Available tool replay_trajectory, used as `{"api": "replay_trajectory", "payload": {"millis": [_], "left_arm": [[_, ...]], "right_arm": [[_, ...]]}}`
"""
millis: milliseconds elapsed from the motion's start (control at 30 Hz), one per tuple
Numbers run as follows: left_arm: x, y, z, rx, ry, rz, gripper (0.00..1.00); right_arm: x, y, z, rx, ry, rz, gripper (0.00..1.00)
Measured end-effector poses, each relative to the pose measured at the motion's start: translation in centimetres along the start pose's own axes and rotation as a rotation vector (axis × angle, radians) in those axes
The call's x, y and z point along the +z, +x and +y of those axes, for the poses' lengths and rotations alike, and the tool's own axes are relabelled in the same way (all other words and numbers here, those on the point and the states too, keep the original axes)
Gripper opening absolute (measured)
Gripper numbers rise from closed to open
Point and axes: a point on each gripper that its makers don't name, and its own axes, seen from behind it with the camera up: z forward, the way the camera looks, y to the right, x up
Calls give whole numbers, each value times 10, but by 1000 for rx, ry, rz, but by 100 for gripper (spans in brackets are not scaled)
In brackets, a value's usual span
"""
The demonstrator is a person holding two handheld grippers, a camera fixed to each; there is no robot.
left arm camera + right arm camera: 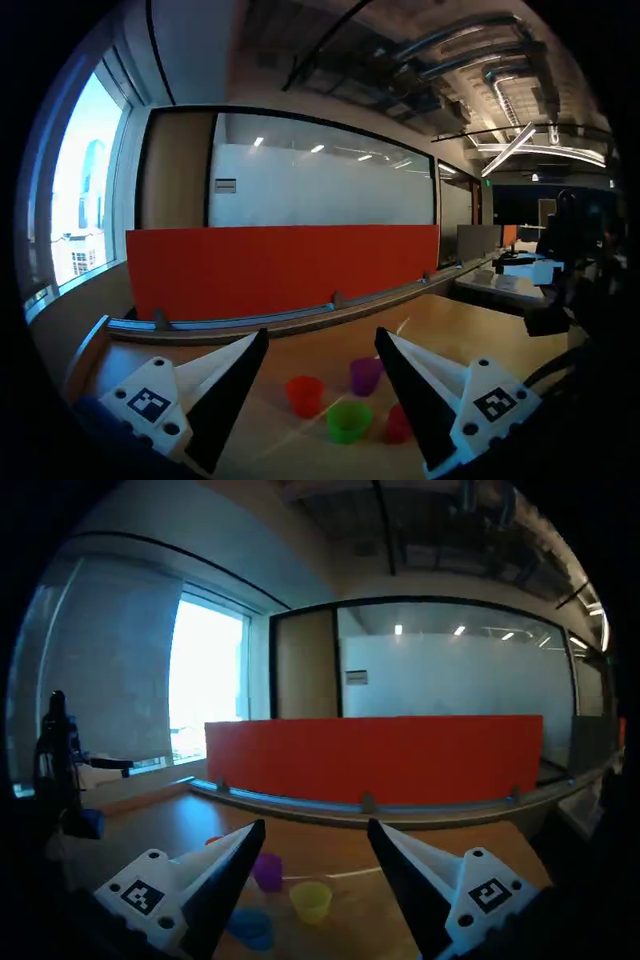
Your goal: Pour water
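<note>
No readable writing or brand is seen on any cup. Square black-and-white markers [150,404] are carried on the white fingers of both grippers. A small rectangular sign [226,186] is fixed on the frosted glass wall [320,184] far behind, but it is too small to be read.

In the left gripper view, the left gripper [320,331] is held roughly level above the near edge of the wooden bench [448,320] and is pointed toward the orange-red divider panel [280,268] at the far side. Its jaws are spread wide and nothing is gripped between them. Below and just beyond them, an orange-red plastic cup [305,396], a purple plastic cup [366,374] and a green plastic cup [348,421] stand upright and close together on the bench. A red plastic cup [394,424] is partly hidden behind the right-hand finger.

In the right gripper view, the right gripper [315,822] is likewise held level over the bench and aimed at the same panel. Its jaws are released and empty. The purple cup, a yellow plastic cup [310,901] and a blue plastic cup [252,928] are seen on the bench beneath the gap, the blue one nearest.
</note>
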Motion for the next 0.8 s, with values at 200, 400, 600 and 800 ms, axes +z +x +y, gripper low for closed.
{"api": "replay_trajectory", "payload": {"millis": [200,400,600,800], "left_arm": [[8,-3,6,-14,-70,-23,99],[13,-8,12,-7,-119,-58,99],[17,-14,18,-4,-160,-80,99],[21,-30,19,22,-188,-131,99]], "right_arm": [[3,7,-32,-46,145,-14,99],[6,18,-53,-59,244,-14,99],[9,7,-61,-91,291,-74,99],[9,-17,-65,-132,336,-147,99]]}}
